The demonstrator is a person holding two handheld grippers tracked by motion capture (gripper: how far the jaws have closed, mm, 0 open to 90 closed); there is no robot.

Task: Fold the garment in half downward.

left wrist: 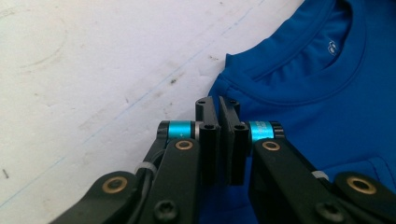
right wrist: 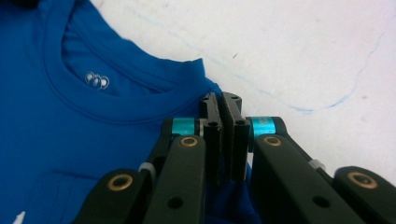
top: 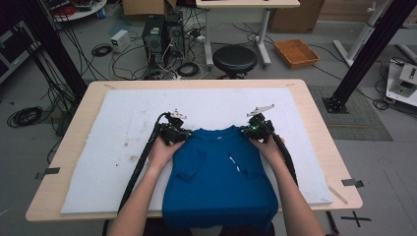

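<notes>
Blue T-shirt (top: 219,172) lay flat on the white mat (top: 113,147) covering the table (top: 314,123), collar away from you, hem hanging off the near edge. Your left hand-held gripper (top: 181,133) sat at the shirt's left shoulder, jaws pressed together — cloth pinched between them at the shoulder edge in the left gripper view. Your right hand-held gripper (top: 250,130) was at the right shoulder, jaws likewise clamped on the fabric — collar lay between the two.
</notes>
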